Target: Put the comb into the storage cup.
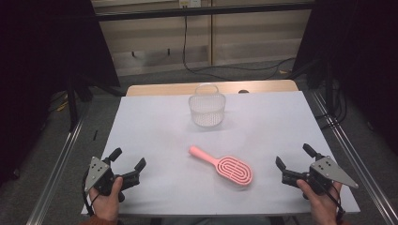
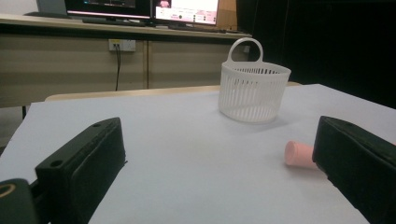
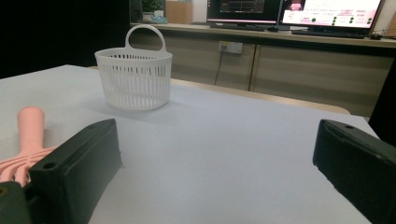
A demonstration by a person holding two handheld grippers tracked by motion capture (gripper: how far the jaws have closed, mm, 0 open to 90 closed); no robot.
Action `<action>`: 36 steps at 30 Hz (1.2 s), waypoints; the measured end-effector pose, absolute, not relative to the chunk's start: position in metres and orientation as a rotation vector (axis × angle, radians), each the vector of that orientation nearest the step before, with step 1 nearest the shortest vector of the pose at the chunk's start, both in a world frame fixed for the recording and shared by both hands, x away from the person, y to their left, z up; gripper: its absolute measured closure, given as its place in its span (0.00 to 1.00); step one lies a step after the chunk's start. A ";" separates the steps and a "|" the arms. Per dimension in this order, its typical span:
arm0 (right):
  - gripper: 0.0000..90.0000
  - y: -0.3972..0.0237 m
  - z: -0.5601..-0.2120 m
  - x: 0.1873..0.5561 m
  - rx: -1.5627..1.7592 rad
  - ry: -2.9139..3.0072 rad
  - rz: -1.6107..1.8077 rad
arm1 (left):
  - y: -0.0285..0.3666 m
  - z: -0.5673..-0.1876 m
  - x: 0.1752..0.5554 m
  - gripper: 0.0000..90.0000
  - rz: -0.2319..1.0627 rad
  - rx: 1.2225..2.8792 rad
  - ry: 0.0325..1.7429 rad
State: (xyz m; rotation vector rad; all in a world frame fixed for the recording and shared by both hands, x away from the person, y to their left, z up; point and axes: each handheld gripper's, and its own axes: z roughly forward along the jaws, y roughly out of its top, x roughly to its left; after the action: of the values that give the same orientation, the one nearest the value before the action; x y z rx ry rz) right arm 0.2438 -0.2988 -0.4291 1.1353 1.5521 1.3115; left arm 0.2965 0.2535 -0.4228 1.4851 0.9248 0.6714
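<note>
A pink hairbrush [image 1: 225, 166] lies flat near the middle front of the white table, handle toward the back left. Behind it stands a white slotted basket [image 1: 206, 106] with a loop handle, upright. At the front left, a hand holds my left gripper [image 1: 128, 159] open with nothing between its jaws. In the left gripper view the basket [image 2: 252, 88] stands ahead and the brush's handle end [image 2: 299, 153] peeks out beside the right jaw. My right gripper [image 1: 294, 155] rests open at the front right. The right gripper view has the basket [image 3: 134, 77] far left and the brush [image 3: 27, 140] behind the left jaw.
The white table [image 1: 155, 122] has metal rails along both sides. A wooden strip [image 1: 159, 89] runs along its far edge. Cables hang down a panelled wall behind. Monitors [image 3: 299, 11] stand on a counter beyond the table.
</note>
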 end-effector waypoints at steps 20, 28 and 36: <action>0.02 -0.282 -0.427 0.254 1.127 1.629 1.354 | 0.251 -0.422 0.298 0.03 0.660 1.484 0.915; 0.02 -0.274 -0.422 0.261 1.105 1.646 1.363 | 0.252 -0.422 0.299 0.03 0.649 1.468 0.921; 0.02 -0.270 -0.418 0.267 1.079 1.675 1.397 | 0.253 -0.421 0.293 0.03 0.652 1.486 0.893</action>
State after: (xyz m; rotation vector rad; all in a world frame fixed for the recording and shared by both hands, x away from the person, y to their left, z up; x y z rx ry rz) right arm 0.2675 -0.2699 -0.4179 1.0792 1.6754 1.3972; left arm 0.2932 0.2527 -0.4212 1.4855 0.8927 0.6524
